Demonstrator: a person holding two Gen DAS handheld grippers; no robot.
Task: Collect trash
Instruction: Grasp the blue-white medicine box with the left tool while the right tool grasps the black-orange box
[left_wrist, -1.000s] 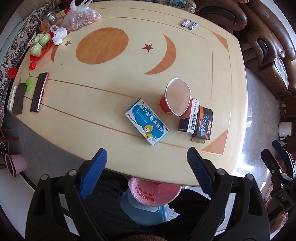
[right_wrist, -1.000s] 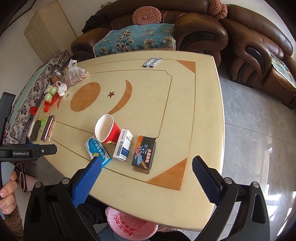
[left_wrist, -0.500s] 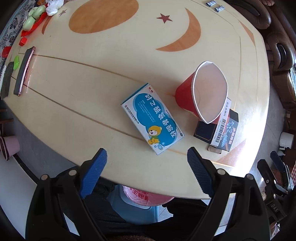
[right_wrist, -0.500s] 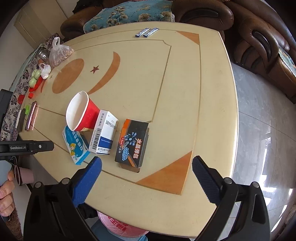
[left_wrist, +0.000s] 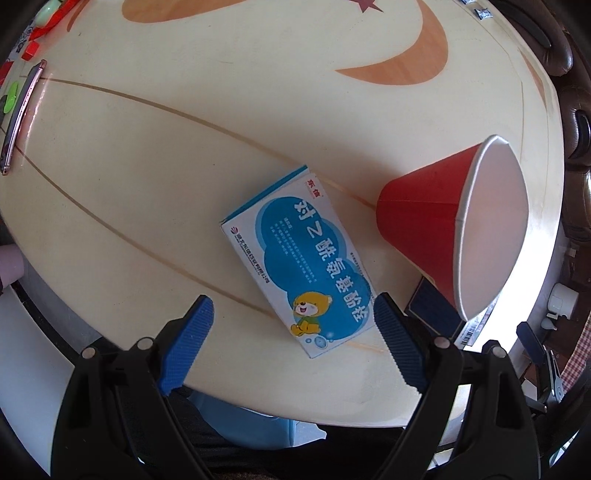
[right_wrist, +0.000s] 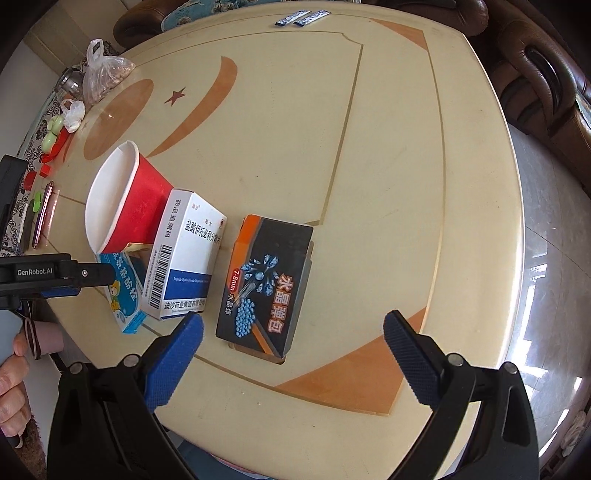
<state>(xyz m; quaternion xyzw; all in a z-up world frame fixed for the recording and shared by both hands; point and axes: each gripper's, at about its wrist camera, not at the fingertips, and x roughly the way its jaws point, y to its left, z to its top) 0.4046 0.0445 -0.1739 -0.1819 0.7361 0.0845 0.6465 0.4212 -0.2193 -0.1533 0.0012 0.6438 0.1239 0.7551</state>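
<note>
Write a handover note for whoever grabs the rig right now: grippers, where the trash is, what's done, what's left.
Left gripper: open, empty, over the blue bear box.
Right gripper: open, empty, over the black box.
Trash sits clustered at the near edge of the table: the blue bear box flat; the red paper cup lying on its side; the white medicine box propped against the cup; the black box flat to its right.
Done: nothing picked up yet.
Left: all four pieces. Two small sachets at the far edge may be trash too.

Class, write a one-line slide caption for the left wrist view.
Open left claw hovers over a blue medicine box beside a tipped red paper cup on the cream table.
</note>
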